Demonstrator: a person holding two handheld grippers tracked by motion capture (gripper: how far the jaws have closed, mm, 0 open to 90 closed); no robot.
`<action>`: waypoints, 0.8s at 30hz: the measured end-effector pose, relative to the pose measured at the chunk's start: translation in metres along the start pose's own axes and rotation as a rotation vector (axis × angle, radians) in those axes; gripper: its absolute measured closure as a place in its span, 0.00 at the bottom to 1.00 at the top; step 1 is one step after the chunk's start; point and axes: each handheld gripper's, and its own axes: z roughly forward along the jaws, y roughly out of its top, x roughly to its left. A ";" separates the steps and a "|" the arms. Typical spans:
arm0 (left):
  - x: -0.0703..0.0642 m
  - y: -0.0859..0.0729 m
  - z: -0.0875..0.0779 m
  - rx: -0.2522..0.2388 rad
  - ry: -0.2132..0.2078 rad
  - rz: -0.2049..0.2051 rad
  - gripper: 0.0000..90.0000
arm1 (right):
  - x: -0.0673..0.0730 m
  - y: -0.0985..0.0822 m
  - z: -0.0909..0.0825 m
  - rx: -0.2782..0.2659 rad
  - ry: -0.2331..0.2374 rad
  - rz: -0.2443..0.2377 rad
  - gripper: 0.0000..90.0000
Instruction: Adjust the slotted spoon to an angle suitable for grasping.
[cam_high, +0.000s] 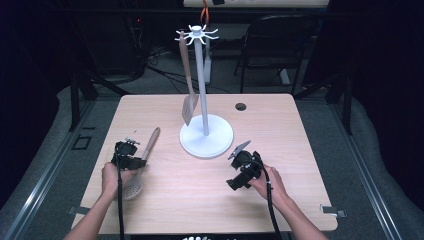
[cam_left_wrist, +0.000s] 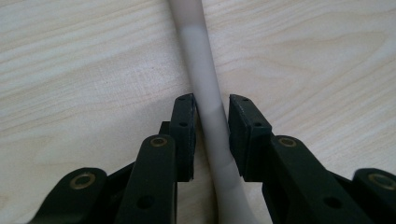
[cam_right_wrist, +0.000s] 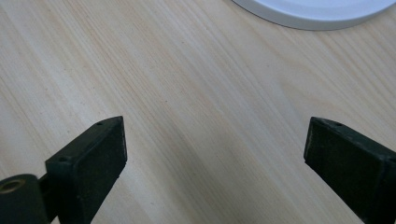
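**Slotted spoon on table, left hand-held gripper astride its handle**

Left hand-held gripper (cam_left_wrist: 211, 135): jaws narrowed around the pale neck of the slotted spoon (cam_left_wrist: 205, 93); the left pad touches it, a thin gap shows at the right pad, so no firm pinch yet. The spoon (cam_high: 141, 165) lies flat near the table's left edge, wooden grip pointing toward the stand, bowl toward the person.

Right hand-held gripper (cam_right_wrist: 215, 154): jaws spread wide over bare wood, nothing between them, just short of the stand's round base (cam_right_wrist: 317, 11).

Utensil stand (cam_high: 205, 135): white, table centre, upright pole, hooked crown; a spatula (cam_high: 188, 95) hangs from one hook.

Table (cam_high: 280, 200): open wood between the grippers and along the right and near edges.
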 end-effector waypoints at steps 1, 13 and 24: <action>0.000 0.000 0.000 0.001 0.001 0.005 0.81 | 0.000 0.000 0.000 0.001 -0.001 -0.002 0.06; 0.001 -0.005 -0.005 0.022 -0.022 0.048 0.85 | 0.000 0.000 0.001 0.013 0.002 -0.013 0.06; 0.003 -0.012 -0.011 0.045 -0.033 0.081 0.86 | 0.000 0.001 0.001 0.013 0.004 -0.016 0.06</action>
